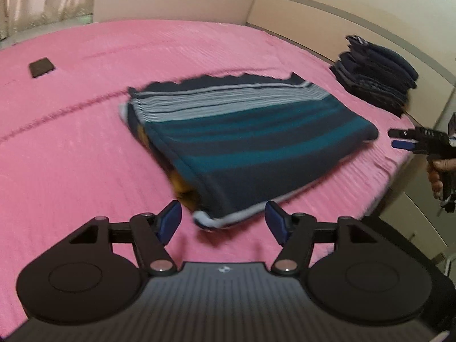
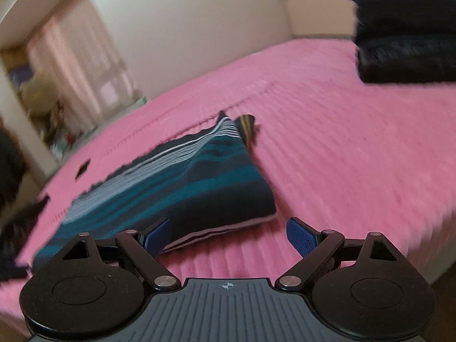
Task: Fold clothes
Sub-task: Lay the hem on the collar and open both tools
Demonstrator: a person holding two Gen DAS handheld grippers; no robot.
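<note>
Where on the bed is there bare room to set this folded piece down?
Bare pink bedspread lies between the striped folded garment and the small dark object, and behind the garment. It is tighter on the right, by the dark clothes stack.

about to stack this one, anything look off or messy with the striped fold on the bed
Slightly. The folded striped garment is not squared up: orange-yellow fabric pokes out of its open left side, and the pale hem corner nearest the left gripper curls out. The dark stack by the headboard looks tidy. Both grippers are open, holding nothing.
</note>
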